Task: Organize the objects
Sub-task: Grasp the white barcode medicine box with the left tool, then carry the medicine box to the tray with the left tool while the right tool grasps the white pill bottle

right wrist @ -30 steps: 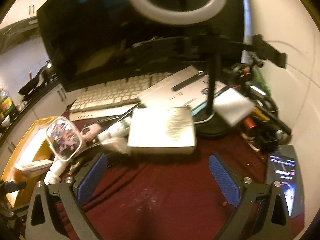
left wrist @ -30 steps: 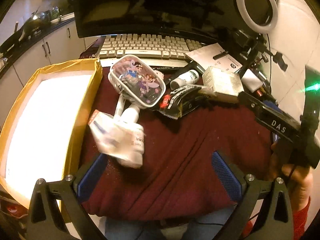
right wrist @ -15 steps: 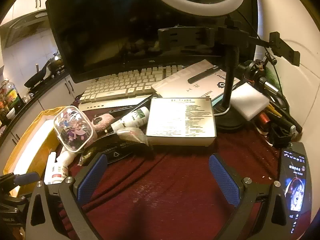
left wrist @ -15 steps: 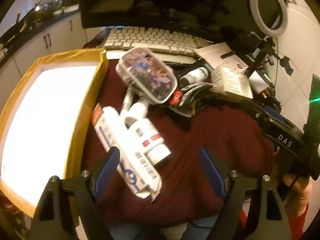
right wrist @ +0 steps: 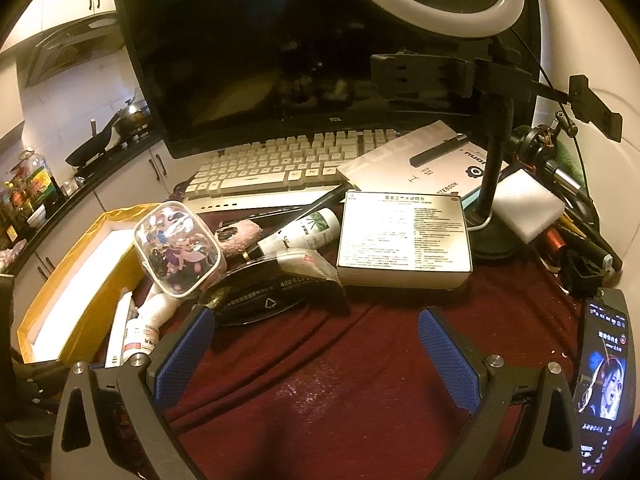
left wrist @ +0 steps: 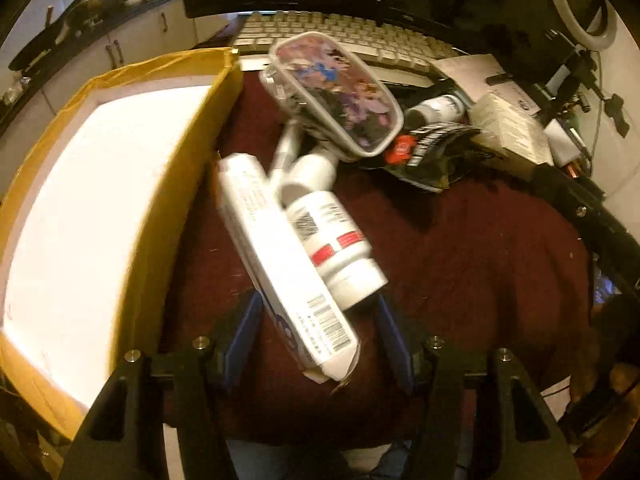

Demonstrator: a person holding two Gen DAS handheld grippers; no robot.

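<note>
The left gripper (left wrist: 316, 336) is closing around the near end of the long white box (left wrist: 280, 256), which lies on the maroon cloth (left wrist: 460, 248) between the blue pads; I cannot tell whether they touch it yet. The box runs from six o'clock up toward eleven, a white bottle (left wrist: 332, 236) lying against its right flank (it may get pinched too). The yellow-walled box (left wrist: 192, 152) sits at nine o'clock. The right gripper (right wrist: 316, 352) hangs wide open, empty, well off from it.
</note>
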